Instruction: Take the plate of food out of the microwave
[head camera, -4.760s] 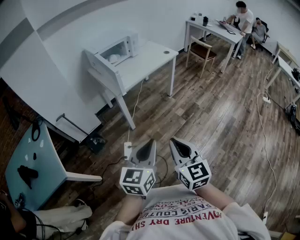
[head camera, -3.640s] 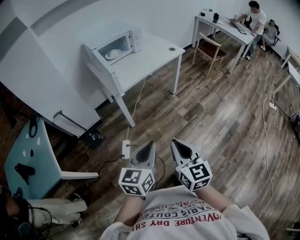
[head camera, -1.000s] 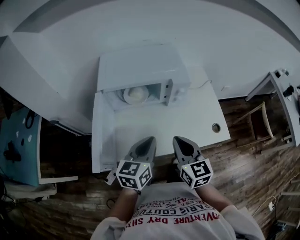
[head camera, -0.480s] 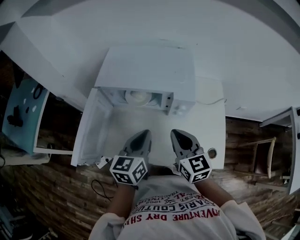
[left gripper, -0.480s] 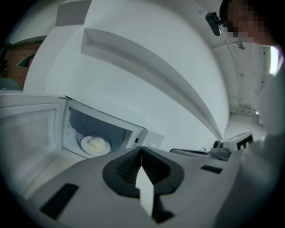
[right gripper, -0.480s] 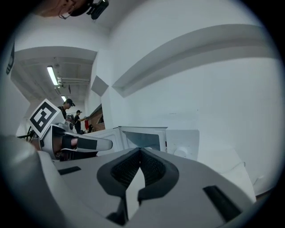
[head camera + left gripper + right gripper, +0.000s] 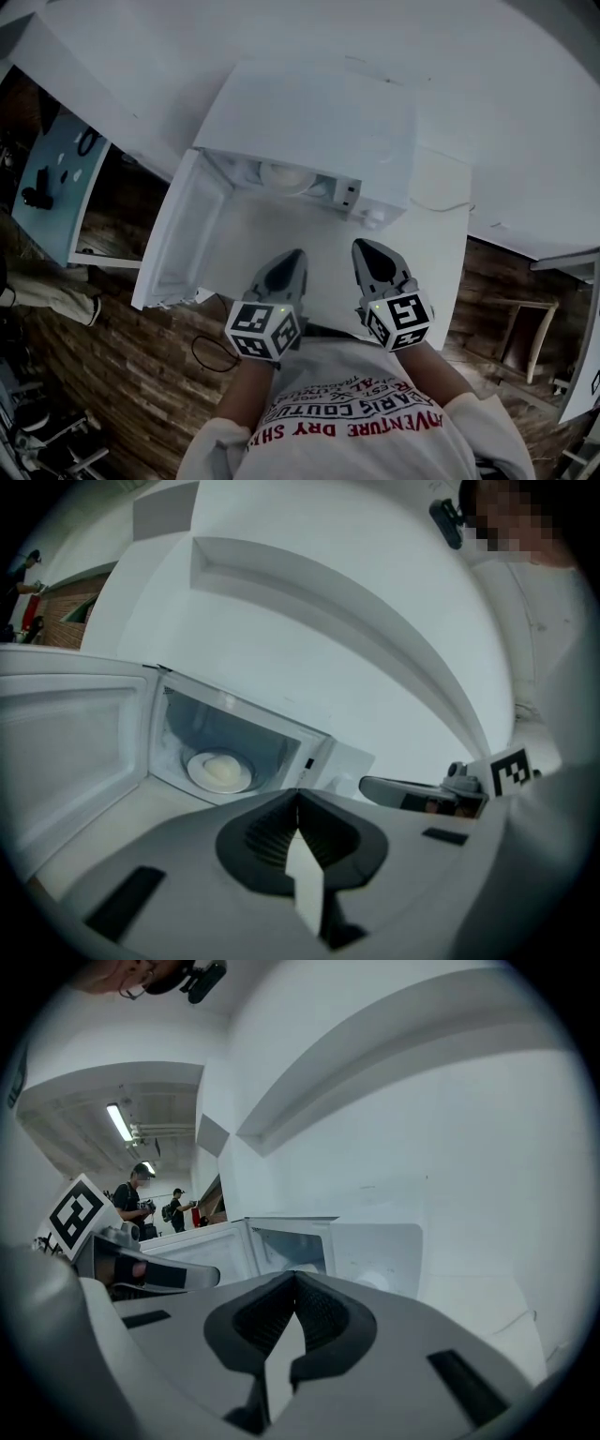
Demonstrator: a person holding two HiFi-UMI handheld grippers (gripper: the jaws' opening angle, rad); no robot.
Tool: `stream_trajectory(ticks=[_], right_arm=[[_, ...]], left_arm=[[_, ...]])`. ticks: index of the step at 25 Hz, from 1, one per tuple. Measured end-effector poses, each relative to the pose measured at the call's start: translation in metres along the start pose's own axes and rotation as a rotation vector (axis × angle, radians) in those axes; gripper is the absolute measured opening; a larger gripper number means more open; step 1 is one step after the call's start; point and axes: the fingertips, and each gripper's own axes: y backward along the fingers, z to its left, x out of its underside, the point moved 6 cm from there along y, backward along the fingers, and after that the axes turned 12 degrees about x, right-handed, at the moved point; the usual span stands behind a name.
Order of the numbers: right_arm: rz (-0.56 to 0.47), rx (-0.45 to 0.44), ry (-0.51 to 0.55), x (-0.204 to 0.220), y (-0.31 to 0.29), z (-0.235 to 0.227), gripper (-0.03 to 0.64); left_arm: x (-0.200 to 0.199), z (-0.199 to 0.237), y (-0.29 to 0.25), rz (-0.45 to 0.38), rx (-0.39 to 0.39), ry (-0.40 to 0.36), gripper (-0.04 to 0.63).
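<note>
Before the microwave (image 7: 309,112), left tongs (image 7: 292,258) and right tongs (image 7: 366,248) clenched empty; shirt (image 7: 366,417) reads "ADVENTURE".

All views are dimly, coolly lit and bent by fisheye distortion — corners are darkened to black. Glare is given by a ceiling strip light (image 7: 119,1121); nearest foreground is blurred.

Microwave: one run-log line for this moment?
phase: pre-grasp | microwave door open | plate of food inside, untouched | left hand-held gripper shut, empty | right hand-held gripper shut, empty
</note>
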Motion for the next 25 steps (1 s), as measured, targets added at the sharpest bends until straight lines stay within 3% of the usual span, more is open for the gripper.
stream_trajectory(ticks=[12,17,19,22,25], right_arm=[[0.085,0.057,0.027,0.011,-0.070,0.018,0.011],[0.128,0.072,0.035,0.020,-0.098,0.026,0.009],[0.143,0.077,0.036,0.023,-0.107,0.029,0.009],[0.166,0.084,0.044,0.030,-0.115,0.033,0.009],[0.187,0.086,0.059,0.035,-0.121,0.036,0.009]], left_arm=[[-0.002,0.102,-0.029,0.048,-0.048,0.124,0.008],[0.001,0.139,-0.046,0.073,-0.110,0.003,0.008],[0.007,0.152,-0.054,0.082,-0.123,-0.005,0.008],[0.015,0.172,-0.064,0.075,-0.125,0.075,0.009],[0.018,0.191,-0.073,0.042,-0.102,0.234,0.039]])
